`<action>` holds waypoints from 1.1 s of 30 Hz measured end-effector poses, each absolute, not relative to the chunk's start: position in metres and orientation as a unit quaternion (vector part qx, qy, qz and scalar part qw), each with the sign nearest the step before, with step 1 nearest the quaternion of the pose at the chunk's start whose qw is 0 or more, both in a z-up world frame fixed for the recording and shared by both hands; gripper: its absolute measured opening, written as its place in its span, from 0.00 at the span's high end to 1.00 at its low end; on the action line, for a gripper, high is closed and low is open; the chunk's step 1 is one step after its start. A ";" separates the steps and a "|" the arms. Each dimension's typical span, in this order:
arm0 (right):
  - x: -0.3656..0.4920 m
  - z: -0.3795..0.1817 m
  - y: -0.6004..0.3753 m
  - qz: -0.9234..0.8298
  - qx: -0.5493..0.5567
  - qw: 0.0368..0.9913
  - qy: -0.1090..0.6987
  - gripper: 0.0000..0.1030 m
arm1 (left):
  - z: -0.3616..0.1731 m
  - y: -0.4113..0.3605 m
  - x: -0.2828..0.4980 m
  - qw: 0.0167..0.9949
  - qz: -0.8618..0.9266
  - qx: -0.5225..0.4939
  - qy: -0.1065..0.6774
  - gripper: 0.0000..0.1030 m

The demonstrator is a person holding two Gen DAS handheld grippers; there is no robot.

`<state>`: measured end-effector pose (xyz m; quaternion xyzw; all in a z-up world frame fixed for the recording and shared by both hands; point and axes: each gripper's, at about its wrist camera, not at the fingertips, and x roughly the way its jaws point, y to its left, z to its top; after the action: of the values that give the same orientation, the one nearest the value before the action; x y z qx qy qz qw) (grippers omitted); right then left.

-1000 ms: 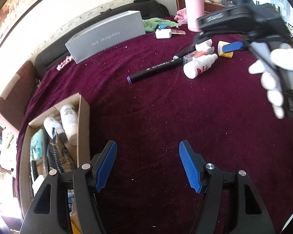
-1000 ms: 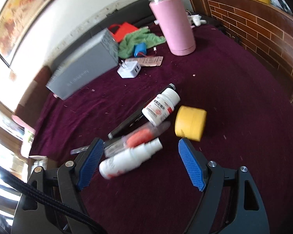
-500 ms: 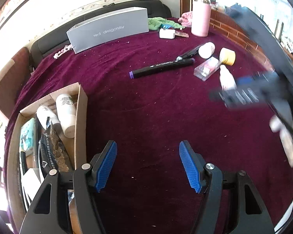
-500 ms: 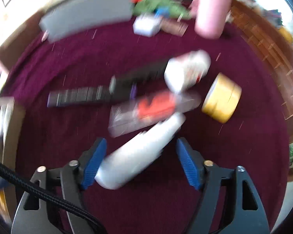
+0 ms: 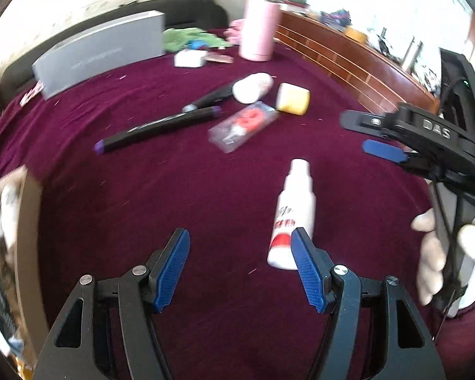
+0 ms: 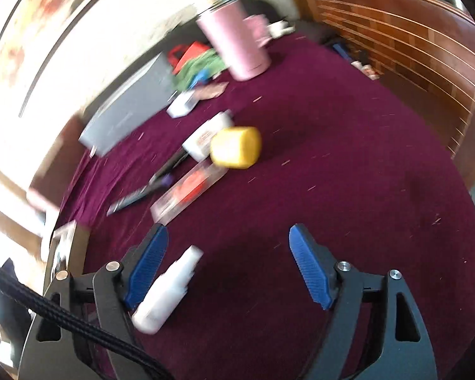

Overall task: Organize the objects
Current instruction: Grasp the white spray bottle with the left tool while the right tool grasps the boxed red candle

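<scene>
**Spray bottle loose beside the right gripper's pad**

Right gripper [image 6: 226,267]: jaws opening, gripping nothing; white spray bottle [image 6: 166,291] lies against its lower-left pad, the other pad well clear. Left gripper [image 5: 240,267]: half open, empty, bottle just outside its right pad. Surface: maroon cloth [image 6: 348,174]. Pink flask [image 6: 234,47] upper centre; wood panelling [image 6: 411,41] upper right.

pink flask [image 5: 258,31], grey box [image 5: 101,52], wooden railing [image 6: 405,41]
</scene>
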<state>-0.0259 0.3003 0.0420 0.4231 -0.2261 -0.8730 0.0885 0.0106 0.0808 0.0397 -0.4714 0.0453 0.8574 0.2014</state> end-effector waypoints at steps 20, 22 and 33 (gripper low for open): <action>-0.035 0.013 0.316 -0.868 0.409 0.065 -0.274 0.23 | 0.030 0.106 0.017 0.223 0.857 -0.460 0.065 0.76; -0.035 0.013 0.316 -0.869 0.407 0.064 -0.274 0.23 | 0.034 0.087 0.024 0.211 0.861 -0.459 0.057 0.76; -0.039 0.017 0.300 -0.870 0.424 0.055 -0.247 0.21 | 0.020 0.012 0.049 0.152 0.877 -0.454 0.045 0.76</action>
<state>-0.0385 0.3004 0.0168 0.4236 -0.2469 -0.8698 0.0555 0.0486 0.0117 0.0205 -0.4544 0.0452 0.8767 0.1515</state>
